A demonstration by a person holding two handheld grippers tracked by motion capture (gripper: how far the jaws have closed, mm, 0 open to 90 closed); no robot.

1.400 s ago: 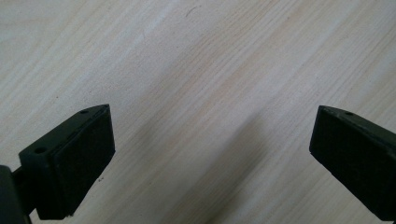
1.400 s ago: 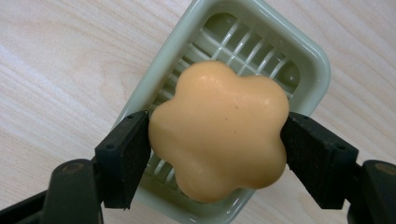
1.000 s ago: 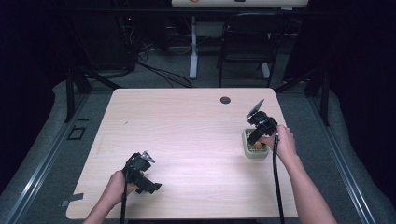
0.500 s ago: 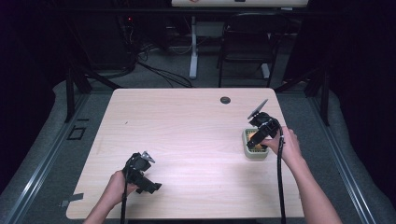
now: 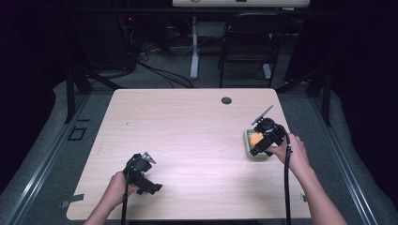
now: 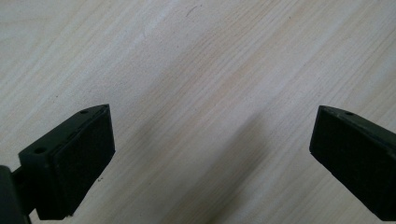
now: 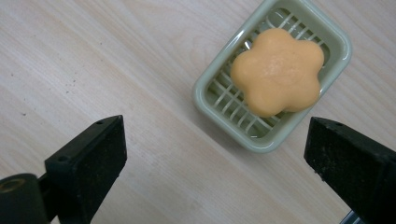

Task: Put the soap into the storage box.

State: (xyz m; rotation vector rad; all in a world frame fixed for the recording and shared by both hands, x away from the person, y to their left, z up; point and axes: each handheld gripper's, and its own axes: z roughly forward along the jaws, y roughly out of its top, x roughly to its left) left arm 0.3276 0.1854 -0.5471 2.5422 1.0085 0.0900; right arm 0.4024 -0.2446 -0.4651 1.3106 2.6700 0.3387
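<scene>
An orange flower-shaped soap (image 7: 276,70) lies in a pale green slatted soap dish (image 7: 212,100) near the table's right edge, the soap (image 5: 256,139) showing in the dish (image 5: 247,149) in the high view too. My right gripper (image 7: 217,136) hangs just above and to the near side of the dish. Its jaws have just been opening and stand wide with nothing between them. In the high view the right gripper (image 5: 258,148) overlaps the dish. My left gripper (image 5: 151,186) rests low over bare wood at the front left, and its own view shows the left gripper (image 6: 212,128) open and empty.
The light wooden table (image 5: 187,131) has a black cable grommet (image 5: 226,100) near its far edge. A dark chair (image 5: 246,42) and a white desk leg (image 5: 194,47) stand behind the table. Cables trail from both grippers toward the front edge.
The right gripper has drawn back to the right and toward the person, uncovering the orange soap in the dish. The left hand has stayed put.
</scene>
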